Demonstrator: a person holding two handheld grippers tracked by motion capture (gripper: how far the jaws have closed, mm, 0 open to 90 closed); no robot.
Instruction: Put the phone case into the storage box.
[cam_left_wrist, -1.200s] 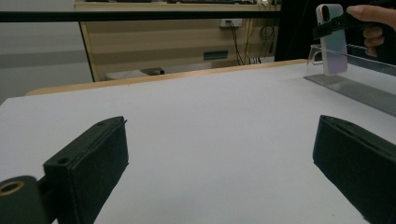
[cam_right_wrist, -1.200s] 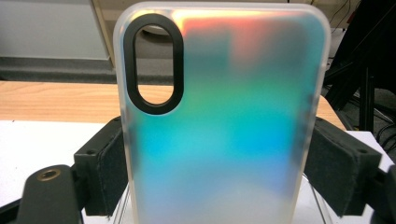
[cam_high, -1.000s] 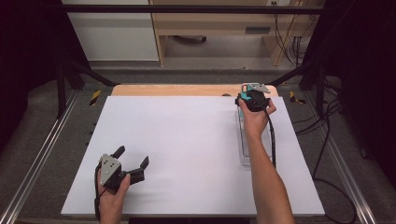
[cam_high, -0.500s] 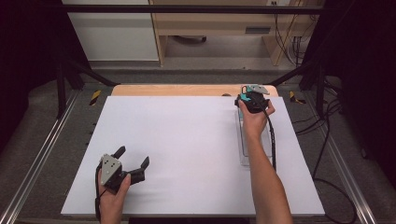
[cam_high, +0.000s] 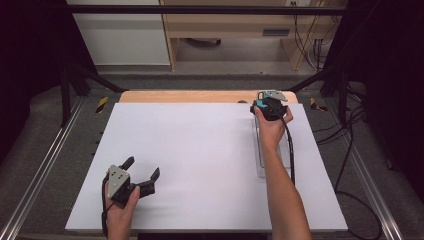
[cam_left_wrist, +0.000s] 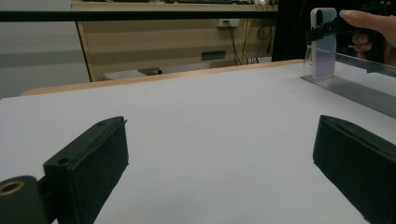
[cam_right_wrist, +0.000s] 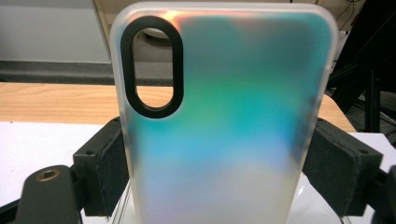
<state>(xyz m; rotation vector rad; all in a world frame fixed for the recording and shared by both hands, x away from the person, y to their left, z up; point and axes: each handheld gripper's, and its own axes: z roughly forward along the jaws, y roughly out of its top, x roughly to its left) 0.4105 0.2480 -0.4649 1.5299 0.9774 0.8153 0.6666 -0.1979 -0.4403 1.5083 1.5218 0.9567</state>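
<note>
Against the earlier high views we find almost nothing changed: both hands sit where they sat, the left hand-held gripper (cam_high: 142, 172) at the near left of the worktop (cam_high: 200, 150), the right hand-held gripper (cam_high: 270, 102) at the far right edge, and the clear tray (cam_high: 260, 165) under the right forearm lies as before.

Much is hard to read. In the high view the right hand and its grey plate cover the jaws, so we cannot see there what they carry. In the right gripper view the case (cam_right_wrist: 224, 121) is cut off at the bottom and hides most of what lies behind it. In the left gripper view the right hand is cropped at the right edge, and the tray shows as a faint glassy strip (cam_left_wrist: 355, 84) whose walls we can barely trace.

The case is a frosted, translucent phone case with rounded corners and a black oval ring around its camera opening at the upper left. Its back shimmers from orange at the top through teal and blue to a pale grey below. It stands upright at the far right of the worktop, over the far end of the tray; whether it touches the tray we cannot tell.

The right hand-held gripper pinches the case by its two long sides. The left hand-held gripper is spread wide with nothing between its jaws.
</note>
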